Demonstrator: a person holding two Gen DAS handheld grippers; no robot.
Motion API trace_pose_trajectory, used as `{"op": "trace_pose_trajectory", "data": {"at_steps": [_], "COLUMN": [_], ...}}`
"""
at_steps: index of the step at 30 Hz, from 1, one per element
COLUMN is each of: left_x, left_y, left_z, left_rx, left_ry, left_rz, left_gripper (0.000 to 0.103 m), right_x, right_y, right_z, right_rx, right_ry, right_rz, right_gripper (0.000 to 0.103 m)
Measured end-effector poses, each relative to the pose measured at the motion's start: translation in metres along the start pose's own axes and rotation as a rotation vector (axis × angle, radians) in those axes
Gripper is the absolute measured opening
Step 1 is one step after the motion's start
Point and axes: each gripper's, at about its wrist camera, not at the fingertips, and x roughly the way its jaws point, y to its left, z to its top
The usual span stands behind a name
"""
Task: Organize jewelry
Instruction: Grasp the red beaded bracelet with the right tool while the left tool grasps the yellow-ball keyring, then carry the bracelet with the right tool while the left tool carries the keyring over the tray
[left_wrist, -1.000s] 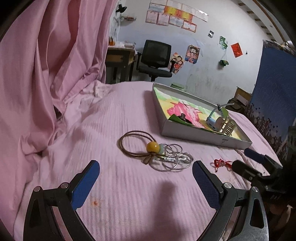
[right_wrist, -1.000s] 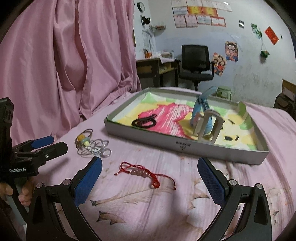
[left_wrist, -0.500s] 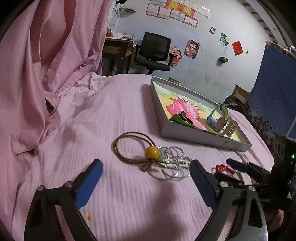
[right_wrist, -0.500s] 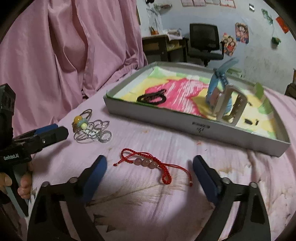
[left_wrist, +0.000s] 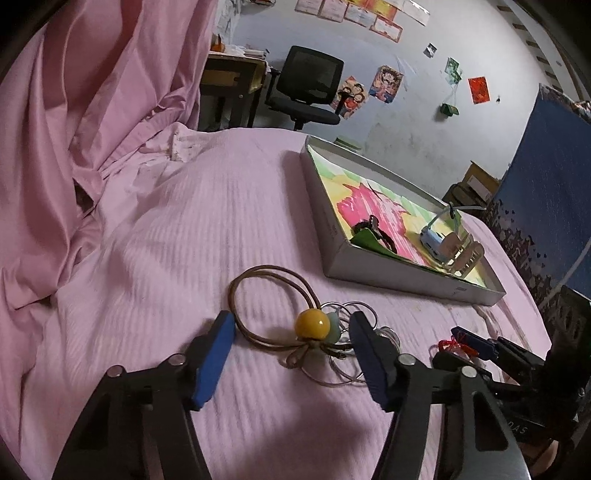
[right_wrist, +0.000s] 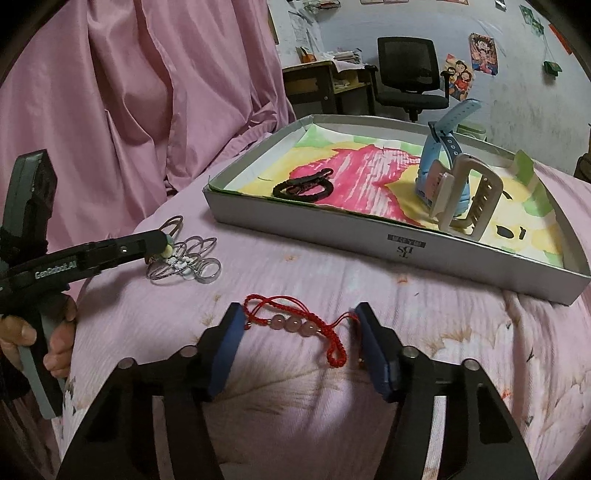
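Right, both claws are down low over the pink bedsheet (left_wrist: 155, 229). The left claw (left_wrist: 291, 350) stands wide open, its blue pads straddling the brown cord loop with the yellow bead (left_wrist: 312, 325), and the right pad sits over the tangle of silver rings (left_wrist: 351, 314) beside that bead. Nothing is pinched: the cord and rings lie flat on the bed between the fingers.

Over on the other side, the right claw (right_wrist: 301, 339) is open too, one pad at each end of the red string bracelet (right_wrist: 295, 323) with its three pinkish beads. The left pad looks to be touching the braided end, though whether it actually presses on it I cannot tell; the bracelet lies on the sheet, ungripped.

From the right wrist view, the left claw (right_wrist: 155, 240) shows side-on, its tips over the bead and rings (right_wrist: 188, 258), with the person's fingers (right_wrist: 55, 354) wrapped round the handle.

Beyond both sits the grey shallow box (right_wrist: 406, 247), lined in pink, yellow and green. Inside it: a black bracelet (right_wrist: 304, 186) near the left end, and a light blue watch (right_wrist: 439, 162) standing against a beige watch strap (right_wrist: 465, 195). The same box (left_wrist: 388, 273) lies just past the rings in the left wrist view.
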Motion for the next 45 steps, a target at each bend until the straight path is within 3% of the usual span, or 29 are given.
{"op": "trace_pose_trajectory", "data": {"at_steps": [4,14,27,30,32,37,45], "left_x": [0.001,0.001,-0.023,-0.031,-0.035,-0.045,-0.057], "left_y": [0.000,0.001,-0.014,-0.023,-0.028,-0.042,-0.062], "left_z": [0.001,0.000,-0.016,-0.019,-0.021,-0.024,-0.016], "left_rx": [0.006,0.009,0.096,0.143,0.171,0.229,0.267], "left_ry": [0.005,0.000,-0.087,-0.123,-0.142,-0.186,-0.262], "left_rz": [-0.006,-0.007,0.003,0.007,0.010,0.004,-0.004], "left_gripper": [0.055,0.026,0.024,0.024,0.024,0.023,0.024], "right_x": [-0.001,-0.003,-0.007,-0.007,-0.006,-0.008,-0.039], "right_y": [0.001,0.002,0.002,0.001,0.001,0.001,0.005], "right_z": [0.000,0.000,-0.002,-0.003,-0.004,-0.004,-0.001], "right_rx": [-0.009,-0.017,-0.011,-0.003,0.000,0.001,-0.016], "right_ry": [-0.002,-0.003,-0.015,-0.014,-0.008,-0.018,-0.166], "right_rz": [0.002,-0.001,0.007,0.010,0.018,0.024,0.006], "right_gripper": [0.045,0.038,0.030,0.025,0.012,0.009,0.009]}}
